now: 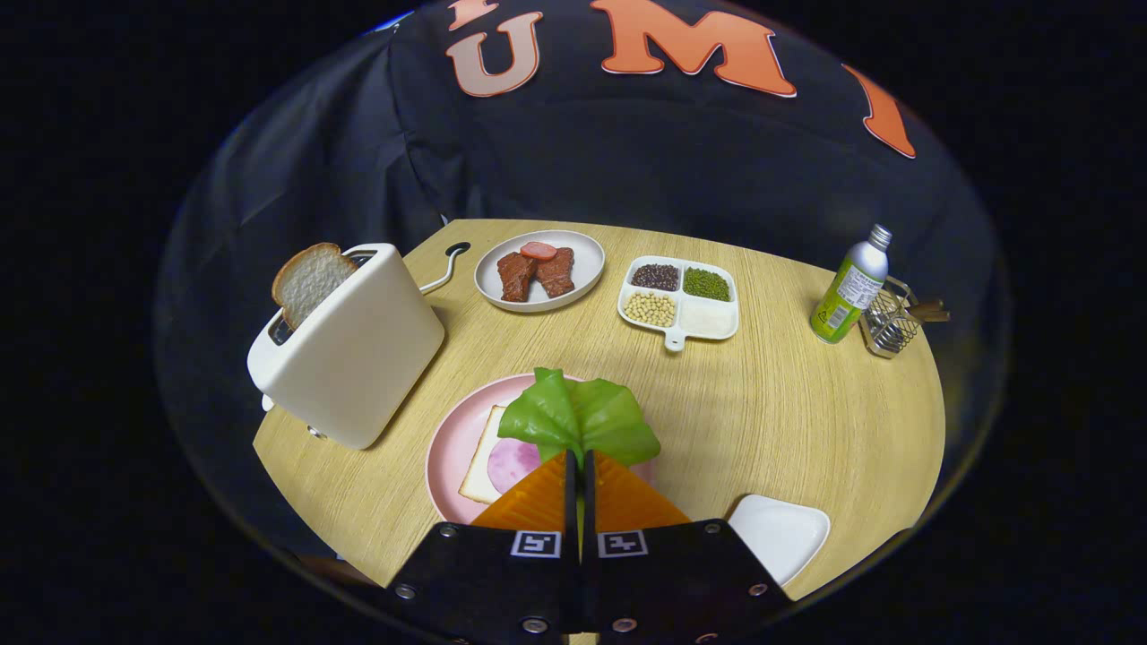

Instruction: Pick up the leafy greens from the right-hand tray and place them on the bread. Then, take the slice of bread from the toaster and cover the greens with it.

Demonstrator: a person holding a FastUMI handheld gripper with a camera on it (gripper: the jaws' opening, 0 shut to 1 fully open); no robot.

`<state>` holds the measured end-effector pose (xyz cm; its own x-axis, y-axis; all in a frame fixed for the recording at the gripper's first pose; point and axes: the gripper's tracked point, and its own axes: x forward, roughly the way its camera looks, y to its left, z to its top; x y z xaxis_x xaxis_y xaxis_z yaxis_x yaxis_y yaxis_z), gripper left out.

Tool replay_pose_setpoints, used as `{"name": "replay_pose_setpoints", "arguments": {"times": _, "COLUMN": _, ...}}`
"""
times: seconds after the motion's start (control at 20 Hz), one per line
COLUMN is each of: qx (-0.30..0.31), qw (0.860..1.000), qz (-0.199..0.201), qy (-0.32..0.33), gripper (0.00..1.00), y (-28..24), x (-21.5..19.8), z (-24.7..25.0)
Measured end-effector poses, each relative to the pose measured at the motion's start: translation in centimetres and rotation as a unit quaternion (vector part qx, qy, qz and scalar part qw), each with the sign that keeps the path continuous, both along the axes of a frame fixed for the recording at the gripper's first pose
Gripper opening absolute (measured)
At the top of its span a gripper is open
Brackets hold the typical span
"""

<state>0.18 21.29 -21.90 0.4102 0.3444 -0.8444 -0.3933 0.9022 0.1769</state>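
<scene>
The tool (579, 461) is clamped on the leafy greens (578, 417) above the pink plate (448, 448) with bread (479, 466) and ham (513, 463); at ten o'clock, a toaster (345, 345) holds a bread slice (309, 279).

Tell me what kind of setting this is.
Likely a staged breakfast table in a booth: a toaster with a bread slice in it, a pink plate, a divided dish of beans. The tongs are shut on leafy greens.

leafy greens (582, 417) bright green | plate (445, 448) pink | toaster (354, 345) white | table (789, 421) pale woodgrain
</scene>
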Motion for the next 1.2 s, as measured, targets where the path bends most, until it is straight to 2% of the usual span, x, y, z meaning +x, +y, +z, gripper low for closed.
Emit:
{"name": "replay_pose_setpoints", "arguments": {"times": 0.3, "qx": 0.001, "qw": 1.0, "qz": 0.015, "qy": 0.02, "gripper": 0.01, "y": 2.5, "x": 0.1, "z": -2.1}}
{"name": "replay_pose_setpoints", "arguments": {"times": 0.9, "qx": -0.023, "qw": 0.998, "qz": 0.016, "qy": 0.049, "gripper": 0.03, "y": 4.8, "x": 0.1, "z": -6.1}}
{"name": "replay_pose_setpoints", "arguments": {"times": 1.0, "qx": -0.023, "qw": 0.998, "qz": 0.015, "qy": 0.049, "gripper": 0.05, "y": 4.8, "x": 0.1, "z": -5.9}}
{"name": "replay_pose_setpoints", "arguments": {"times": 1.2, "qx": -0.044, "qw": 0.998, "qz": 0.028, "qy": 0.043, "gripper": 0.18, "y": 4.5, "x": -0.1, "z": -5.7}}
